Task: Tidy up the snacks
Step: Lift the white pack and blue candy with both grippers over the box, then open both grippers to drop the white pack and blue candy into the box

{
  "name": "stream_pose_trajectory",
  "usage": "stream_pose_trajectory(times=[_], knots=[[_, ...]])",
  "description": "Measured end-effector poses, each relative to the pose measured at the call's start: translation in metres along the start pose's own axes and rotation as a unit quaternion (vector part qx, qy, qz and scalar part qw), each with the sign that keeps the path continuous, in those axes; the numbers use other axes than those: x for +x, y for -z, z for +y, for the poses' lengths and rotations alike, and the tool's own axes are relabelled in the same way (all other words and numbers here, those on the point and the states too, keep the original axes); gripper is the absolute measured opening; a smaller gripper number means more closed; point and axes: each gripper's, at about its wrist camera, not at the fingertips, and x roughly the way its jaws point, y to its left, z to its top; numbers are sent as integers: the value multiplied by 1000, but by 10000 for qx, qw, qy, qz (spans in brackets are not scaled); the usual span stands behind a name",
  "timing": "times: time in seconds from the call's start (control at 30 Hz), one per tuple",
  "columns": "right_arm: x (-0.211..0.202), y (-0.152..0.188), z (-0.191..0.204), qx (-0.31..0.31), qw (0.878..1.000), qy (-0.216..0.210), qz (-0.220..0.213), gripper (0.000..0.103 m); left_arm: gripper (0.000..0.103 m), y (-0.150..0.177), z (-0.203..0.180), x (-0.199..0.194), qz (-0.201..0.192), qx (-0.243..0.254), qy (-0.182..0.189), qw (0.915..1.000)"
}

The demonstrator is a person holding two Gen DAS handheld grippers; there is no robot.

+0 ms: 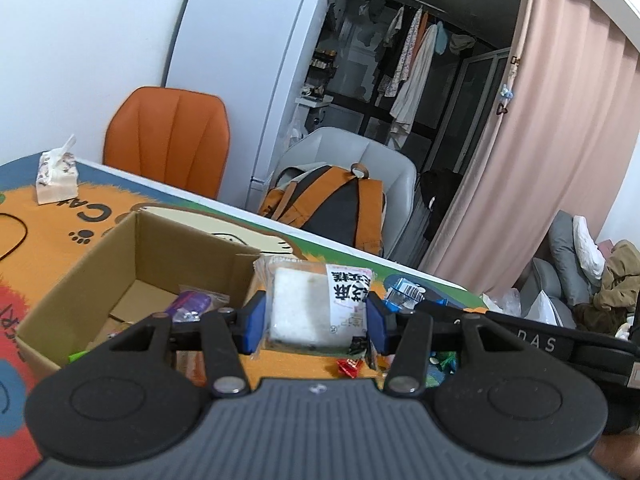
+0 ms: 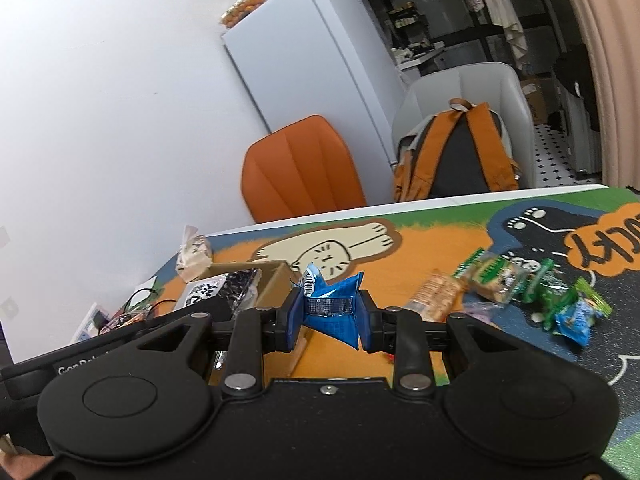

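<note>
The cardboard box (image 1: 136,264) sits open on the desk (image 1: 52,232), which is covered by a bright cartoon mat, and everything else is easiest to place from it. Just beside the box's right wall, lifted clear of the desk, the left gripper (image 1: 316,316) pinches a clear-wrapped white cake (image 1: 308,308) between its blue pads (image 1: 256,320); the packet has a white label with red characters on its right end. Inside the box lie a purple wrapper (image 1: 192,304) and a few other small packets too hidden to name. Right of the box, past the cake, the right gripper (image 2: 328,316) squeezes a crumpled blue packet (image 2: 332,312), its pads pressed into both sides, the packet hanging above the orange part of the mat. Under the grippers, near the box's front corner, a small red sweet (image 1: 348,366) lies on the desk. Far to the right of the box a loose scatter of snacks remains: an orange-tan biscuit pack (image 2: 434,296), a green-and-clear packet (image 2: 492,280), and green and blue wrappers (image 2: 568,312) beyond it. Behind the box on its left stands a tissue pack (image 1: 56,180). Beyond the desk are an orange chair (image 1: 168,140), a grey chair holding an orange-strapped backpack (image 1: 332,208), and a white fridge (image 1: 244,72).
</note>
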Motion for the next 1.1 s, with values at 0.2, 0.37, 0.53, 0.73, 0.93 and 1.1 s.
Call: stream_pose_trajectory(times=[0.2, 0.37, 0.53, 0.73, 0.93, 1.1], knots=[[8, -3, 17, -113, 9999, -131, 6, 29, 50, -13, 13, -10, 29, -12, -123, 9999], [16, -5, 34, -199, 9995, -231, 34, 29, 50, -22, 31, -15, 35, -57, -226, 9997], [22, -5, 50, -295, 9990, -320, 64, 29, 50, -27, 50, -17, 134, -114, -304, 9994], [34, -4, 67, -412, 9983, -392, 144, 29, 50, -27, 70, -15, 273, -221, -362, 9987], [45, -2, 82, -501, 9976, -425, 220, 29, 54, -26, 91, -8, 372, -419, -505, 9972], [55, -1, 90, -552, 9972, -418, 296, 29, 62, -26, 107, -11, 327, -526, -671, 9958]])
